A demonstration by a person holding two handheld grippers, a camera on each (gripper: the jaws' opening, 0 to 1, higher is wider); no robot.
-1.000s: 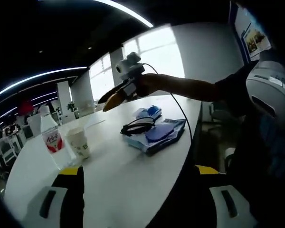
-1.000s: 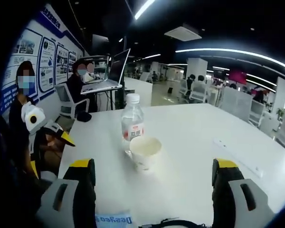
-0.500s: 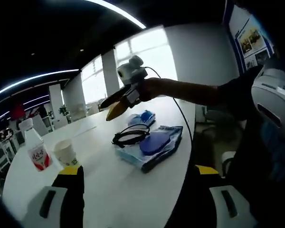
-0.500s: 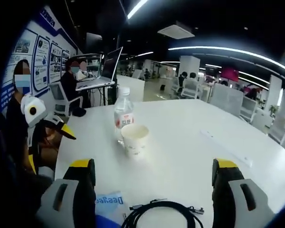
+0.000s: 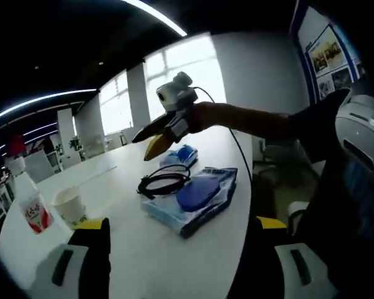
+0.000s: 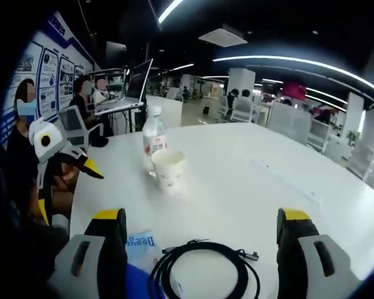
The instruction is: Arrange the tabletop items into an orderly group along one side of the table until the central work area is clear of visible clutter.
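In the left gripper view, the left tongs [image 5: 174, 265] are standing spread and empty low over the near edge of the white surface [image 5: 143, 255]. Beyond them, the right tongs [image 5: 151, 136] are hovering above the far side of the surface, held by a person's hand [image 5: 202, 116]; whether they are spread or pressed together cannot be told there. Beneath them a coiled black cable [image 5: 162, 182] is lying partly on a blue packet [image 5: 196, 196], with a smaller blue item [image 5: 179, 154] just beyond. At the left, a paper cup [image 5: 68, 205] is standing upright beside a plastic bottle [image 5: 28, 202].

In the right gripper view, the right tongs [image 6: 199, 258] are standing spread, pinching nothing, with the black cable [image 6: 202, 271] lying between them and the blue packet [image 6: 140, 249] at their left. Farther off, the paper cup [image 6: 167, 169] is standing just in front of the bottle [image 6: 153, 138]. The left tongs [image 6: 81, 165] are showing at the far left.
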